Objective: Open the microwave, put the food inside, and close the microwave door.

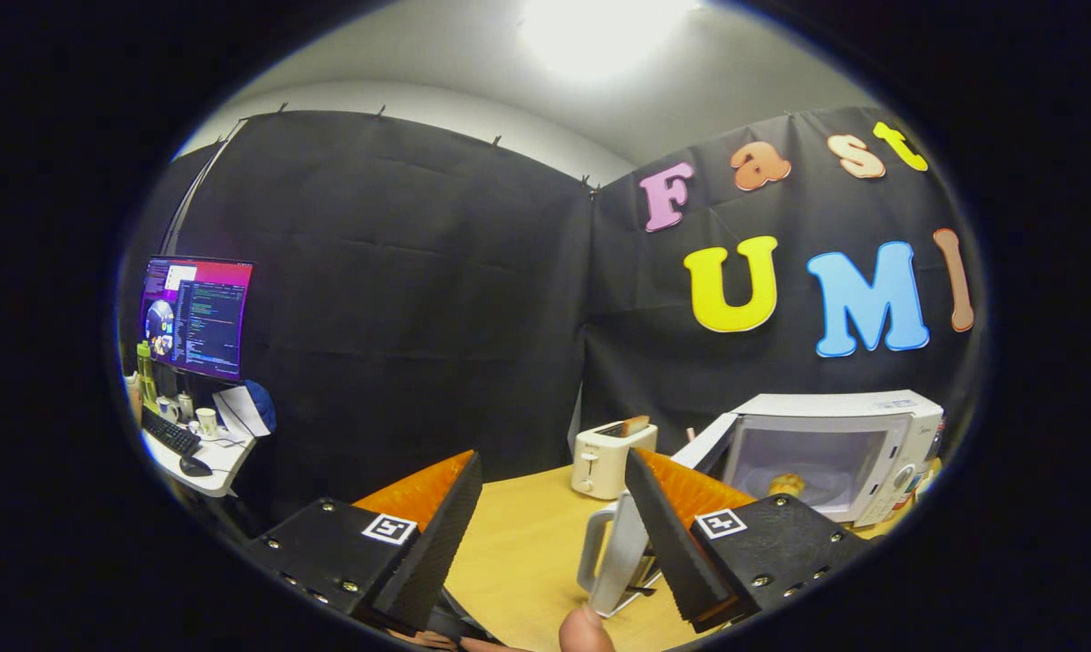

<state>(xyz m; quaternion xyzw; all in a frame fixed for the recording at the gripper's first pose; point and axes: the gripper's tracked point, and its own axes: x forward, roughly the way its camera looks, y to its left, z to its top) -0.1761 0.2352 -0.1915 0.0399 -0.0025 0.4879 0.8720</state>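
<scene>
On the wooden table (527, 543), the microwave (835, 453) (door open, food (787, 484) inside) sits beyond the gripper's (554, 516) spread fingers.

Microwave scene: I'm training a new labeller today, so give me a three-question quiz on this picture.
1. True or false: the microwave door is shut.
2. What sits inside the microwave? A) a mug B) a piece of food C) a toaster
3. Fill in: the gripper fingers are ____, with nothing between them.

Key: 1 false, the door hangs open. 2 B; the toaster stands on the table beside the microwave. 3 open.
</scene>
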